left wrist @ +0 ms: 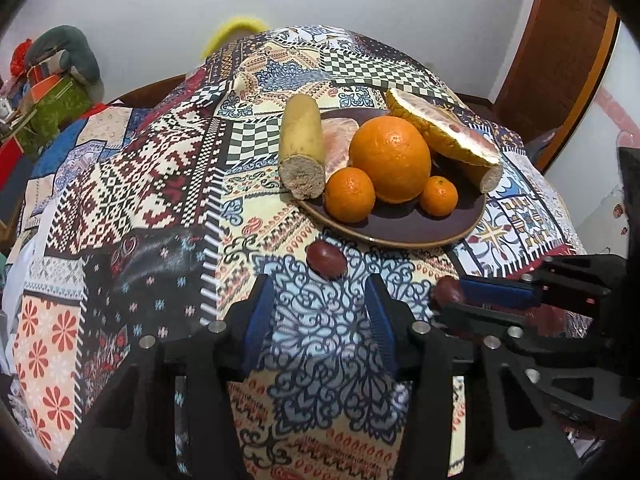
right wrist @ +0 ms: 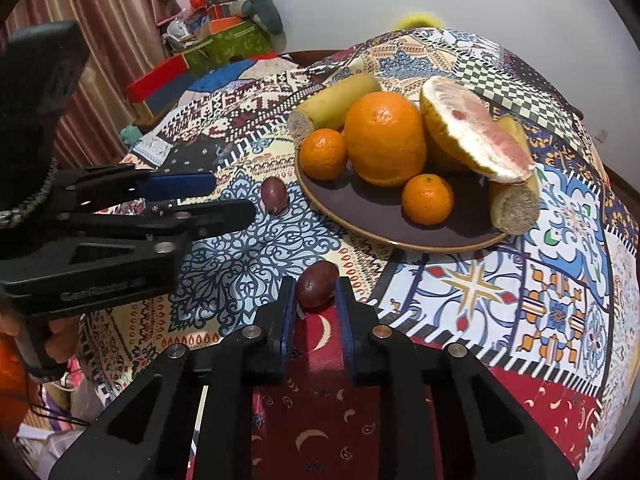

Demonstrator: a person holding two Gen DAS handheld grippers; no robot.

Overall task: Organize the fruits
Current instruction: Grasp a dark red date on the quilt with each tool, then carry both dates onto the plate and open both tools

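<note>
A dark plate [left wrist: 460,220] [right wrist: 360,208] holds a big orange [left wrist: 390,158] [right wrist: 384,136], two small oranges [left wrist: 349,194] [left wrist: 439,195], pomelo pieces [right wrist: 476,132] and two cut yellow fruit halves [left wrist: 302,144]. Two dark red fruits lie on the patchwork cloth. One dark red fruit [left wrist: 326,258] [right wrist: 274,194] lies just ahead of my open left gripper [left wrist: 320,284] [right wrist: 234,196]. The other dark red fruit [right wrist: 317,283] [left wrist: 448,290] sits between the fingertips of my right gripper [right wrist: 316,288] [left wrist: 452,296], which looks shut on it at cloth level.
The patchwork tablecloth [left wrist: 160,200] covers a round table. Boxes and clutter [right wrist: 224,36] stand at the far left by a striped curtain. A wooden door [left wrist: 560,48] stands at the back right. A white wall lies behind.
</note>
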